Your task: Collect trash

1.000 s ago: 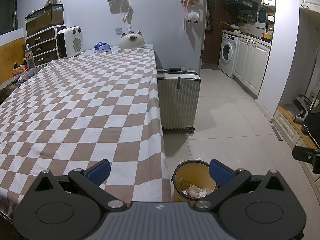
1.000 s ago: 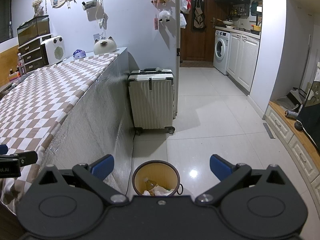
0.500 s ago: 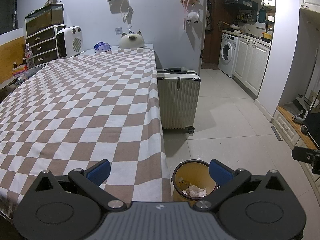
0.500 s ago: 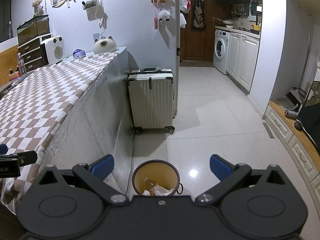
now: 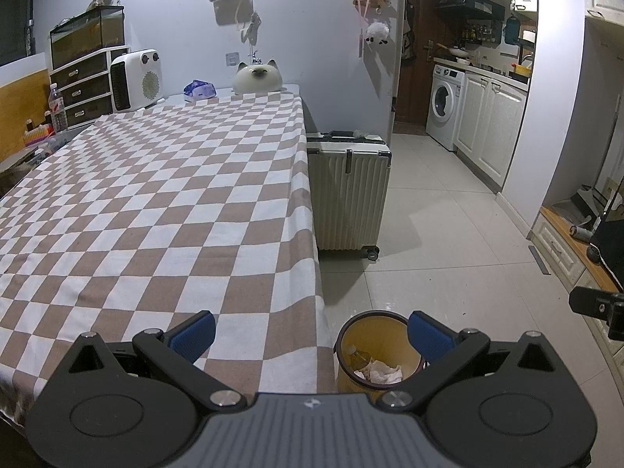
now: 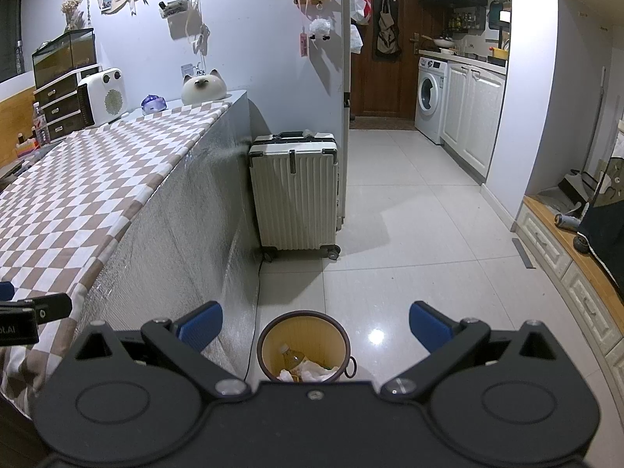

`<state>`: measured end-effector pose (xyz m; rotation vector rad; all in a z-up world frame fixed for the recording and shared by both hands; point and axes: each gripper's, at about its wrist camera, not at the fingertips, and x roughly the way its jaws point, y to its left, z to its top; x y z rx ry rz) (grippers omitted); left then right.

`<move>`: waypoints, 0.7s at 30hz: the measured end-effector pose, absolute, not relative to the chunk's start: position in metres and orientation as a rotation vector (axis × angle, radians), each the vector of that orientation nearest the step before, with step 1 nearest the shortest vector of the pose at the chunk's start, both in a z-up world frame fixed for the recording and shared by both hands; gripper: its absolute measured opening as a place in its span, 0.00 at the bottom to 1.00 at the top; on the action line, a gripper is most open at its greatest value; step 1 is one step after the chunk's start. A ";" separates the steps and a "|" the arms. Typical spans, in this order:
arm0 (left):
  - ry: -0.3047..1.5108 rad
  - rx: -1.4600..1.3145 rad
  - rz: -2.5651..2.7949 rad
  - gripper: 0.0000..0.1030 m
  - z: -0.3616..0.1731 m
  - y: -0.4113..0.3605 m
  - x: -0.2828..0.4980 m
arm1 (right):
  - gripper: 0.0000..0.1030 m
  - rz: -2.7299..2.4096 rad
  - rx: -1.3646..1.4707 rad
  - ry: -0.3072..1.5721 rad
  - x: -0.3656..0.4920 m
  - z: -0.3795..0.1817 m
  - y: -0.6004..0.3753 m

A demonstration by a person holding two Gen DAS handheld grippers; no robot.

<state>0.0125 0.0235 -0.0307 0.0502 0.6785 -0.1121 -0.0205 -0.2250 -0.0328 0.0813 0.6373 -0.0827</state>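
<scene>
A brown-and-white checked tablecloth (image 5: 156, 210) covers the long table. Just beyond the tablecloth's near corner, on glossy white floor tiles (image 6: 421, 234), stands a round yellow plastic bin with a dark brown rim (image 6: 305, 341). Farther along is a ribbed cream hard-shell suitcase with black trim (image 6: 293, 191).

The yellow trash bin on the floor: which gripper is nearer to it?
Right gripper, though not by much: it hangs open roughly over the trash bin. The left gripper, also open, sits over the tablecloth edge beside it.
</scene>
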 end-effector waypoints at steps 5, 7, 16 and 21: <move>0.680 0.049 -0.113 1.00 -0.031 0.023 0.012 | 1.00 -0.083 0.082 0.639 -0.022 -0.036 -0.226; 0.682 0.049 -0.113 1.00 -0.033 0.023 0.012 | 1.00 -0.084 0.082 0.639 -0.021 -0.036 -0.226; 0.686 0.048 -0.114 1.00 -0.035 0.023 0.012 | 1.00 -0.083 0.083 0.640 -0.022 -0.037 -0.227; 0.692 0.042 -0.115 1.00 -0.037 0.023 0.013 | 1.00 -0.083 0.083 0.641 -0.024 -0.039 -0.227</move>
